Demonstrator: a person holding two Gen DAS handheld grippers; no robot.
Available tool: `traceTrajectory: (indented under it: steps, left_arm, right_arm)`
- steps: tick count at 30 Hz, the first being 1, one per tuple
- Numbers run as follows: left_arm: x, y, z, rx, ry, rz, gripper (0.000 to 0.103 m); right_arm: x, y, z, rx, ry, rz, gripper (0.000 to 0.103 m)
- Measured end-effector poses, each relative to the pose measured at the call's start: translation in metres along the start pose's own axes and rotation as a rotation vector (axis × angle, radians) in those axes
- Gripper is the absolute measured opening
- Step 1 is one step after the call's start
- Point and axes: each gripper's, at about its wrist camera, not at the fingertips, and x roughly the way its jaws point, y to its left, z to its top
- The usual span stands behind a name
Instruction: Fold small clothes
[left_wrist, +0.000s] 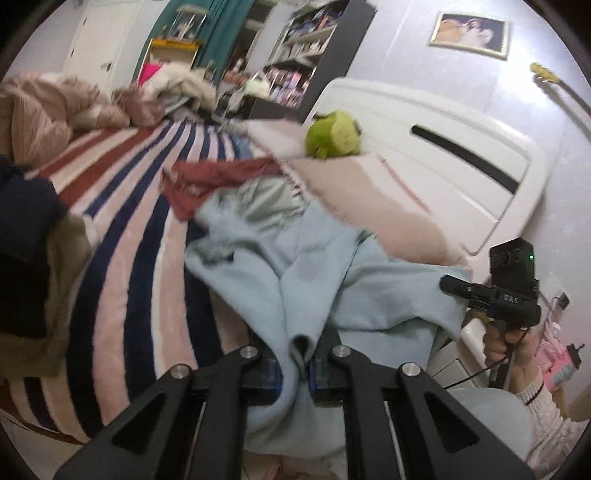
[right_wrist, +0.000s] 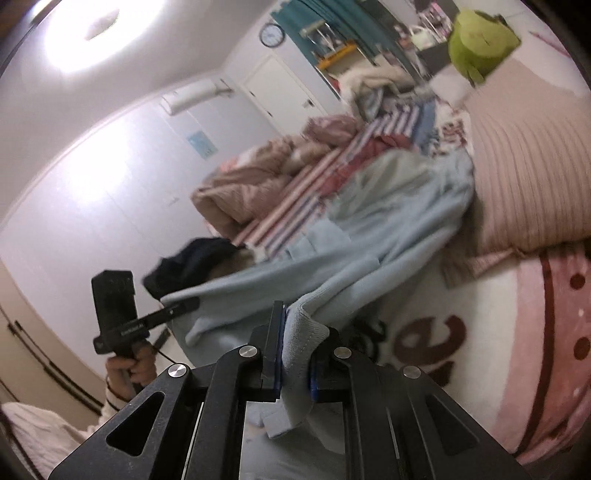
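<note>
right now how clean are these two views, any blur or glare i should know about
Left wrist view: the far shelves and the red garment are motion-smeared, while the left hand-held gripper pinching the light blue garment is sharp. Right wrist view: the ceiling light blows out the upper left, the bed is soft, and the right hand-held gripper stays crisp. Both show fisheye bending and dark corners.
</note>
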Motion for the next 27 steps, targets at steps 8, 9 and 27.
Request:
traceTrajectory:
  steps: [8, 9, 27]
  left_arm:
    - [-0.086, -0.013, 0.003, 0.023, -0.106, -0.011, 0.007]
    - [-0.090, -0.012, 0.005, 0.023, -0.102, -0.004, 0.007]
    - [0.186, 0.082, 0.057, -0.021, 0.288, 0.202, 0.019]
  right_arm:
    - [-0.047, 0.061, -0.002, -0.081, -0.078, 0.065, 0.004]
    - [-0.050, 0.065, 0.000, -0.085, -0.074, 0.050, 0.004]
    - [0.109, -0.121, 0.082, -0.035, 0.275, -0.408, 0.007]
